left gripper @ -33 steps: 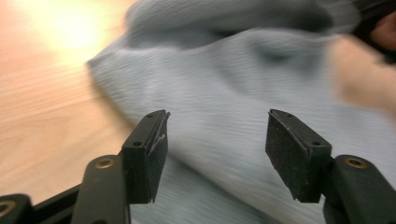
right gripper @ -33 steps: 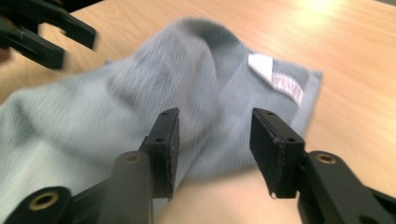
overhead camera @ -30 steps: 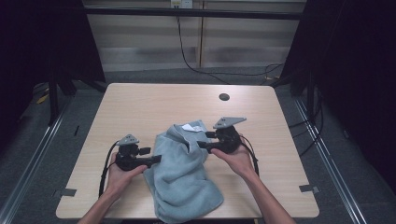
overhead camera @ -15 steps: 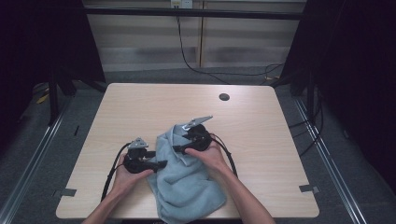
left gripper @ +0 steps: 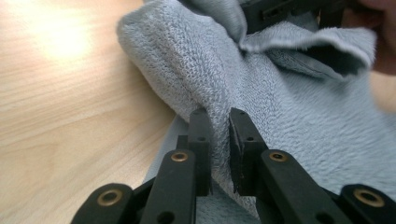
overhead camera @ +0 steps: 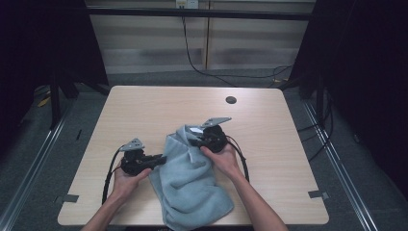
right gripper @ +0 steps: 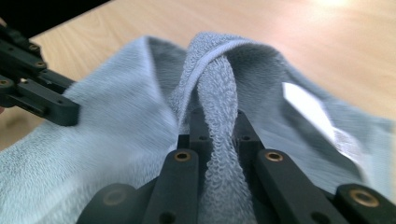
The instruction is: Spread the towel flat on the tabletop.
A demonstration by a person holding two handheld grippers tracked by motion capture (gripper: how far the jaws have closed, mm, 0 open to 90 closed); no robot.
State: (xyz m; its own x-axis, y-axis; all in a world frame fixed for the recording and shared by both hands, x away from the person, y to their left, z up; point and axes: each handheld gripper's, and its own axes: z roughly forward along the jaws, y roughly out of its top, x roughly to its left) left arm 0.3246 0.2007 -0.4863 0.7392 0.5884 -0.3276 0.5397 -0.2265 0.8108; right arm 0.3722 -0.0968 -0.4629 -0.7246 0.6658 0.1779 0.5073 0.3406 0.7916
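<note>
While the grey towel (overhead camera: pixel 190 180) is lying rumpled at the table's (overhead camera: pixel 144 110) near edge, a fold is being pinched by the left gripper (overhead camera: pixel 161 158) and another by the right gripper (overhead camera: pixel 195 141); both jaws have just been closing, the right having been shifted rightward since.

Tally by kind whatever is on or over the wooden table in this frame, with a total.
Light blue-grey terry towel, with a white label: 1
Black hand-held two-jaw grippers: 2, the left gripper and the right gripper, each with jaws clamped on a fold of the towel
Dark round grommet hole in the tabletop: 1
Total: 4
</note>
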